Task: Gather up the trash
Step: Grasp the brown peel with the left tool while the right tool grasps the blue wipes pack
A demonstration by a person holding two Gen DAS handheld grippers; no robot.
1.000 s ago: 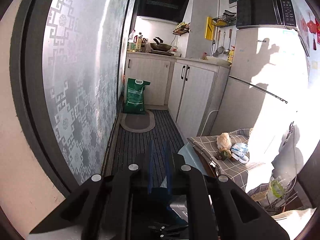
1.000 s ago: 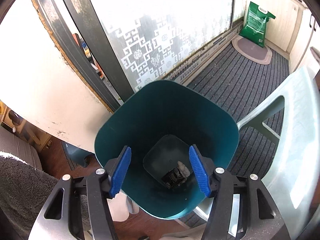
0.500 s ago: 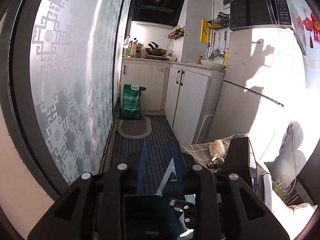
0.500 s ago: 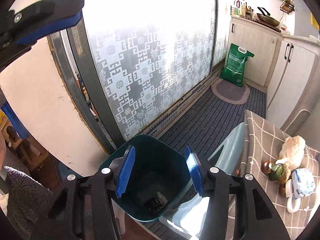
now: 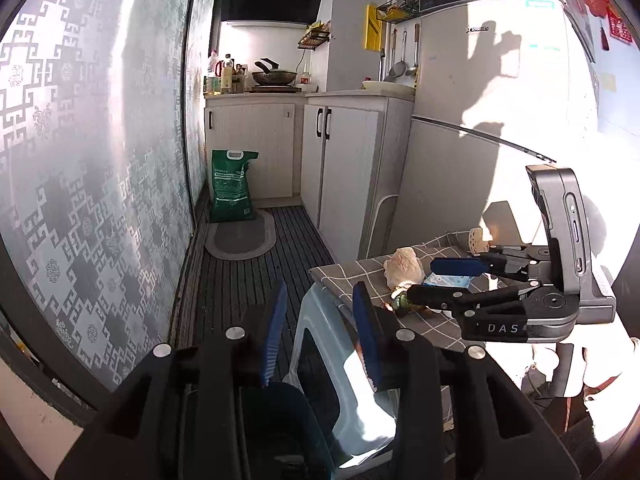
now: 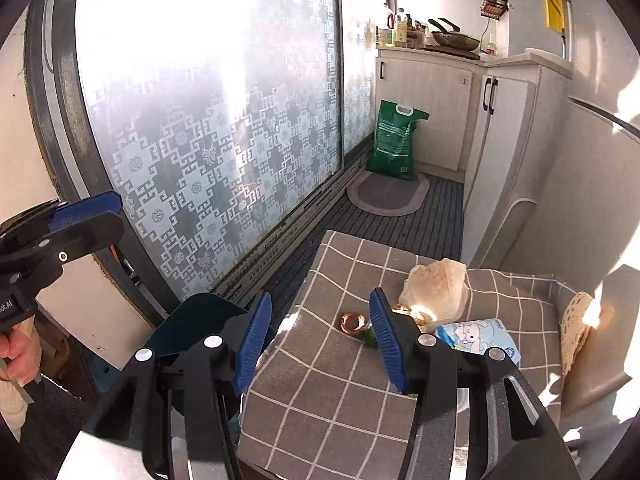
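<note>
The left gripper (image 5: 320,332) is opening, nothing between its pads, over the teal bin (image 5: 280,432). The right gripper (image 6: 316,340) is spread and empty above the checked cloth (image 6: 344,396); trash (image 6: 436,288) lies just beyond, bin (image 6: 192,324) at left.

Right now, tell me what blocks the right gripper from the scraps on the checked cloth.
Nothing visible does. The right gripper hangs open and empty above the checked cloth, with the brown ring-shaped scrap lying bare between its fingers.

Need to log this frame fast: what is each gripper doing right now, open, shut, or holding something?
Left gripper: jaws opening, nothing between them.
Right gripper: open, empty, above the checked cloth.
</note>
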